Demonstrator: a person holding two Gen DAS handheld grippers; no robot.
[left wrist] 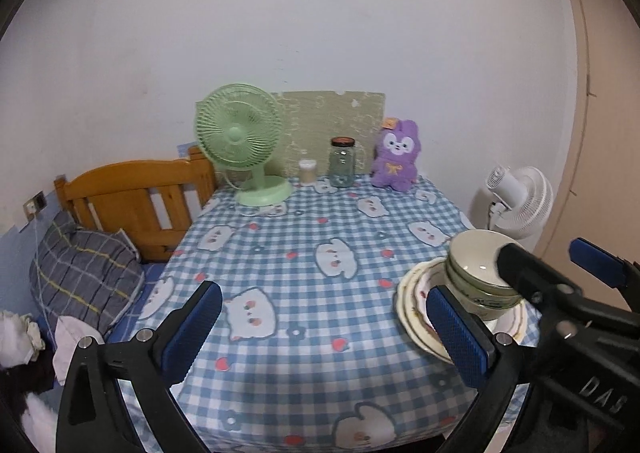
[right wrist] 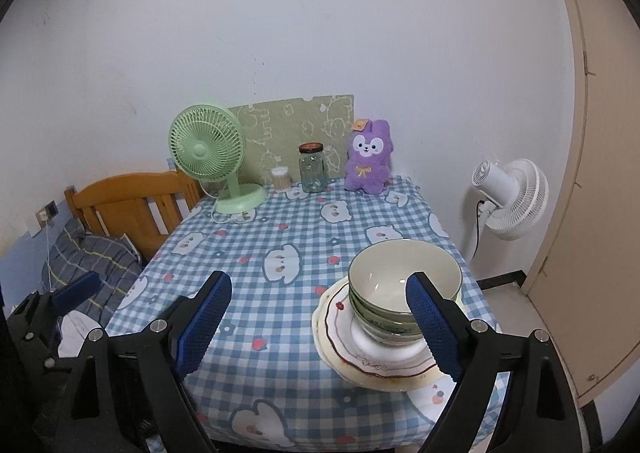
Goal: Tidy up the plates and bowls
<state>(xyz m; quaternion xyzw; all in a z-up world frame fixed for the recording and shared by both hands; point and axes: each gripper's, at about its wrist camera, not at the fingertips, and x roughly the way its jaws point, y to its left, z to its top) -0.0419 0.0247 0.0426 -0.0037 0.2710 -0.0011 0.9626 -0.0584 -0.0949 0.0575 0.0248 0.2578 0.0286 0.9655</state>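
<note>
Bowls (right wrist: 404, 289) nested upright, mouths up, on stacked plates (right wrist: 360, 357), both jaws open, empty.

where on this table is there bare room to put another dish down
Free: the wide middle and left of the tablecloth, between the green fan and the near edge. Crowded: the back row of fan, jar and plush, and the near right corner with bowls on plates.

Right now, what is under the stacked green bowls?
The stacked green ceramic bowls sit on a pile of white plates with dark scalloped rims, on the blue checked tablecloth. The plate centres beneath the bowls are covered.
</note>
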